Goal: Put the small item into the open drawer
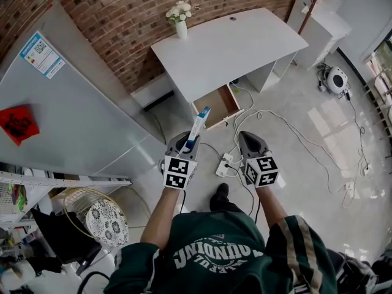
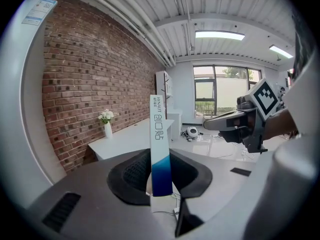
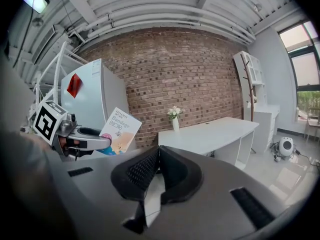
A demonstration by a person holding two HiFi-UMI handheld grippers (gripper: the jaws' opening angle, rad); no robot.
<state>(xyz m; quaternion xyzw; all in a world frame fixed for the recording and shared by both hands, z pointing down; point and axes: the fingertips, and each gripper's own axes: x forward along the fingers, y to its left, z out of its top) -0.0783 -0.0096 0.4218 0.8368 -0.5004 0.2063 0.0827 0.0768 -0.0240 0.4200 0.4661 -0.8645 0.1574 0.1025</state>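
A flat white-and-blue bandage box stands upright between the pads of my left gripper, which is shut on it. The left gripper view shows the box edge-on, clamped at its blue lower end. My right gripper hovers beside it with jaws shut and nothing in them; in its own view the pads meet. The open wooden drawer juts out from under the white desk, ahead of both grippers. From the right gripper view the box shows its printed face.
A vase of white flowers stands on the desk's far left corner. A large grey fridge fills the left. A power strip and cables lie on the floor below the grippers. A round white device sits at the right.
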